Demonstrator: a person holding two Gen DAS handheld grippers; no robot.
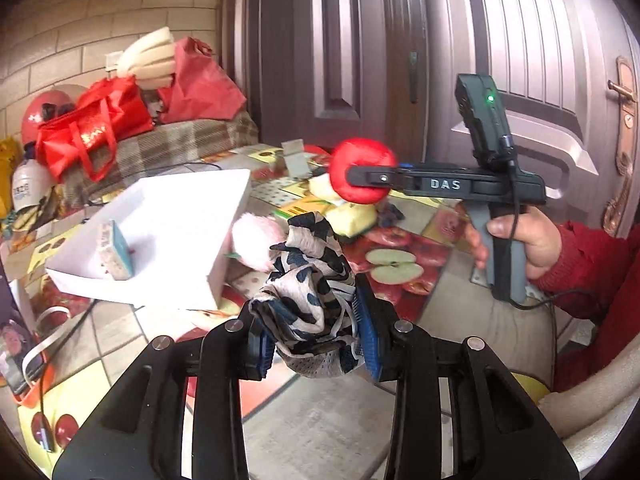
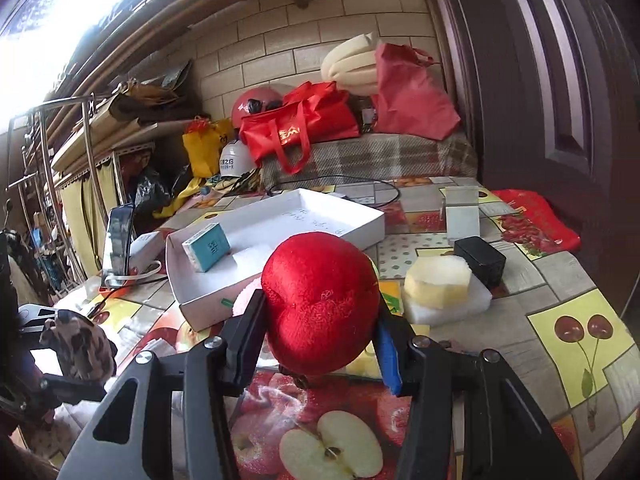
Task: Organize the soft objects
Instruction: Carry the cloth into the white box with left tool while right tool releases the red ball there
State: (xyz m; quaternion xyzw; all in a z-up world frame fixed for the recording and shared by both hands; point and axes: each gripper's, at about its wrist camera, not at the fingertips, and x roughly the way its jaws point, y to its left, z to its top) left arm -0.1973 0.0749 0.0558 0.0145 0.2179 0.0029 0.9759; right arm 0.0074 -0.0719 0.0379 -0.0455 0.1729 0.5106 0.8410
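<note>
From the left wrist we logged the left gripper (image 1: 316, 332) clamped on a patterned cloth bundle (image 1: 308, 280), its long axis upright and its free end pointing up, above the table (image 1: 320, 420) beside the white box (image 1: 168, 224). From the right wrist we logged the right gripper (image 2: 316, 340) squeezing a red plush ball (image 2: 320, 308), roundish with no clear long axis, raised over the table just before the box.

Red plush ball (image 2: 320, 304) and crumpled patterned cloth (image 1: 308, 288) held above table.

Black grippers, blue-padded fingers (image 1: 368, 320), red knitted sleeve (image 1: 592, 264).
</note>
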